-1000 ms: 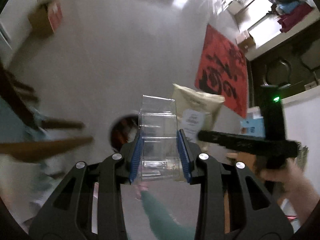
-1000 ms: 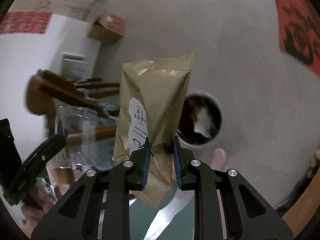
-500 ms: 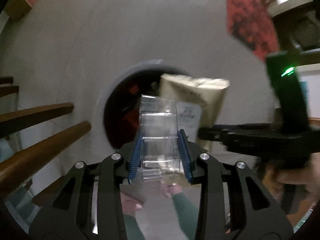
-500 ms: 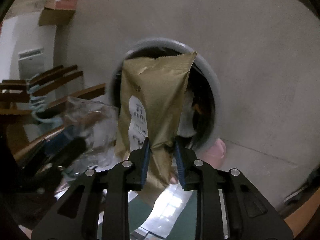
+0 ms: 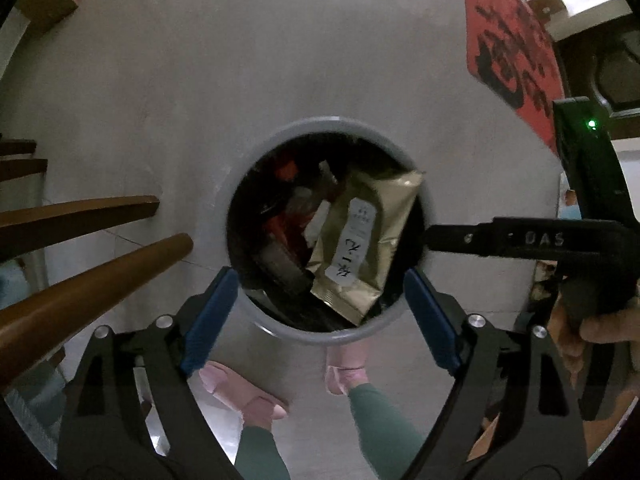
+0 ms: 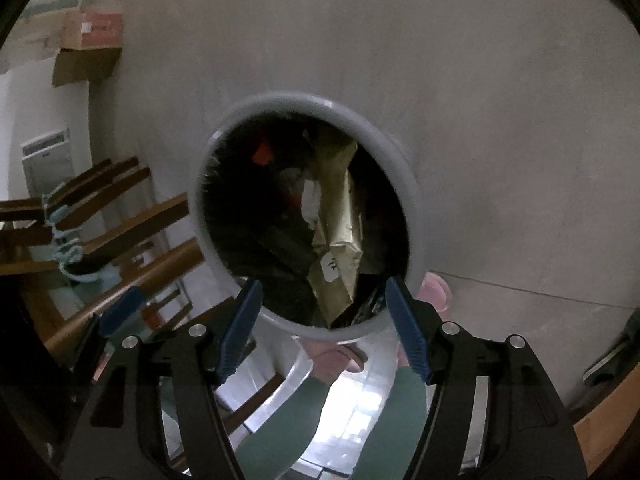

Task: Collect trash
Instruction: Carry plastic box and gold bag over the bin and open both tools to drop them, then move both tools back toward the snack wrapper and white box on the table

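Left gripper (image 5: 320,304): my jaws stand wide apart, nothing between the blue pads (image 5: 208,320); I look straight down through the gap.
Right gripper (image 6: 322,324): likewise spread wide and holding nothing; blue pads (image 6: 406,332) frame the near rim of the bin. From my left camera I see its black body (image 5: 520,240) reaching in from my right side, level with the bin's right edge, with my right hand (image 5: 592,320) on its handle.
Trash bin (image 5: 248,168): round, grey rim, dark inside, directly below and just ahead of both sets of fingertips.
Gold pouch (image 5: 364,240): lies inside the bin, leaning against its right-hand wall, white label with dark characters facing up; in my right view the gold pouch (image 6: 340,240) shows edge-on, crumpled, in the bin's near right part.
Other trash (image 5: 286,236): red and dark pieces heaped in the bin to the left of the pouch; too dim to name.
Feet (image 5: 240,392): pink slippers and green trouser legs just behind the bin, under my grippers.
Wooden rails (image 5: 80,292): brown bars to my left, one round end close to the bin.
Floor (image 5: 240,60): plain grey, spreading ahead.
Red mat (image 5: 512,52): far ahead to the right, black pattern.
Cardboard boxes (image 6: 88,44): far ahead-left in my right view, against the wall.
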